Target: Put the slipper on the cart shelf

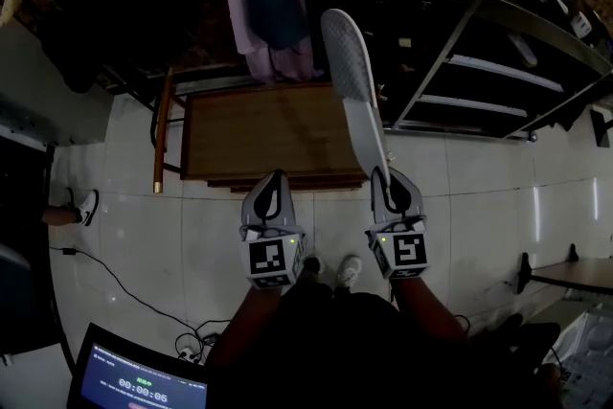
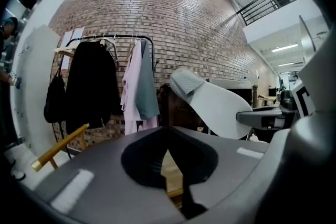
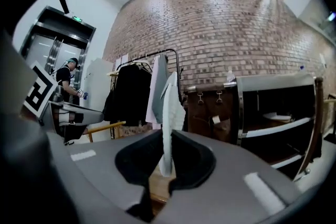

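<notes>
Dark metal makes up the cart, which stands at the far right with its shelves open toward us. Nearer, in the middle, is a low wooden table. The white slipper is up in the air over the right edge of that table, toe end pointing away from us. It is not on the cart.

Our right gripper has its jaws pinched on the slipper's heel end and holds it on its edge. Our left gripper is just beside it, jaws together with nothing in them.

So we think the pick-up is done. What is left is to carry the slipper to the cart, lay it on a shelf and let go.
</notes>
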`<state>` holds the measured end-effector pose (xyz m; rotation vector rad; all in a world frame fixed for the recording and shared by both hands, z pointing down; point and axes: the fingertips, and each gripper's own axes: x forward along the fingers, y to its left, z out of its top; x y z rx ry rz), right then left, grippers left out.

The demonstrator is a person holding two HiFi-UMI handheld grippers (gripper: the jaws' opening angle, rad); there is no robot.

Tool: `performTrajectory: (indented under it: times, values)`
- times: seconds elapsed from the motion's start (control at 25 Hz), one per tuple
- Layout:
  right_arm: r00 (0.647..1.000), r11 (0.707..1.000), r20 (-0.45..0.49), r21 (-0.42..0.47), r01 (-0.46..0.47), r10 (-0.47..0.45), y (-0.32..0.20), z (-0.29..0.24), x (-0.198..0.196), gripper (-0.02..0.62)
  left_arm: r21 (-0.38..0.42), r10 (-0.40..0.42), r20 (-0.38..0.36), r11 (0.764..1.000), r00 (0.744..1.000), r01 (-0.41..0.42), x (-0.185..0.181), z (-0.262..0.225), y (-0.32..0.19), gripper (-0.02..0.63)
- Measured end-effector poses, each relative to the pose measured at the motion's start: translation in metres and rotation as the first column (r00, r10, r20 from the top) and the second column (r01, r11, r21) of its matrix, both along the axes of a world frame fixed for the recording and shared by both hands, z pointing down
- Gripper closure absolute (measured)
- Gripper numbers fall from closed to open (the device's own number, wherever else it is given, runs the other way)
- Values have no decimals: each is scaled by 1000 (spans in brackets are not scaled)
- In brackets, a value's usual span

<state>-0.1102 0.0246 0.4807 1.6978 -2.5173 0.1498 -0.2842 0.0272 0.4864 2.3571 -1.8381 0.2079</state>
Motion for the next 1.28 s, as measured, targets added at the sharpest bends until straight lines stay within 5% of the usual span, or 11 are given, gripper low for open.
performTrajectory:
  times: [0.32, 0.56, 1.0, 1.28]
  values:
    - [1000, 991, -25, 136, -10, 13, 15, -43, 19, 563, 85, 34, -99, 996, 994, -25, 25, -53, 15, 592]
    - [1000, 986, -26, 168, -12, 16, 31, -57, 38, 563, 101, 19, -18, 995, 1000, -17, 48, -56, 28, 592]
    - [994, 973, -91, 228, -46, 68, 54, -70, 93, 563, 134, 43, -23, 990, 999, -39, 103, -64, 47, 591]
    - [980, 973, -62, 144, -179, 190, 59, -37, 146, 563, 121, 140, -20, 983, 990, -137, 147, -63, 38, 591]
